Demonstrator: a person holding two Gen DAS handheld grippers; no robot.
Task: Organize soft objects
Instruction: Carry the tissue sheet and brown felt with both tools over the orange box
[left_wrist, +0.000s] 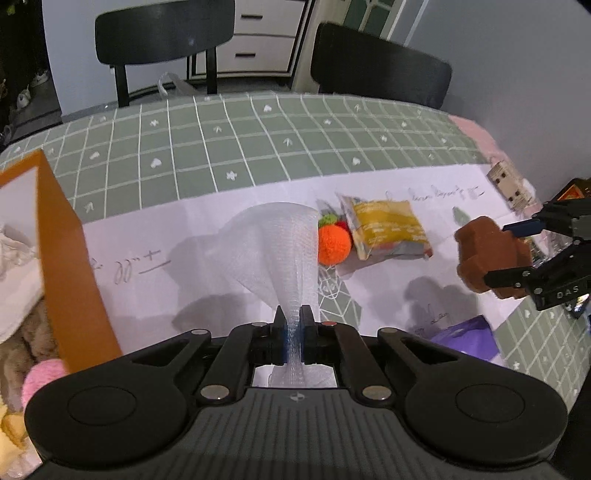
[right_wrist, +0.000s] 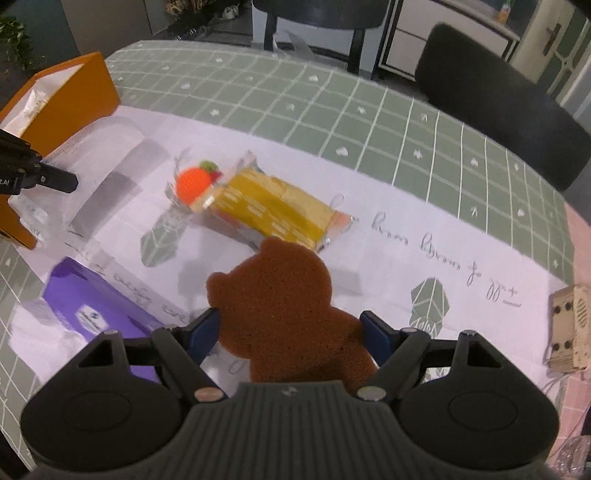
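My left gripper (left_wrist: 294, 325) is shut on a white foam mesh sheet (left_wrist: 280, 243), which fans out ahead of it above the table; the sheet also shows in the right wrist view (right_wrist: 103, 147). My right gripper (right_wrist: 291, 328) is shut on a brown bear-shaped sponge (right_wrist: 280, 310), held above the table; the sponge also shows in the left wrist view (left_wrist: 487, 254). An orange knitted fruit (left_wrist: 333, 242) (right_wrist: 192, 182) lies beside a yellow packet (left_wrist: 388, 229) (right_wrist: 273, 212) on white paper. An orange box (left_wrist: 70, 266) (right_wrist: 70, 96) at the left holds plush items.
A purple box (right_wrist: 99, 299) (left_wrist: 465, 338) lies near the front edge. A small wooden block with holes (right_wrist: 569, 328) (left_wrist: 509, 182) sits at the right. Two black chairs (left_wrist: 166, 33) stand behind the green checked tablecloth (left_wrist: 258, 140).
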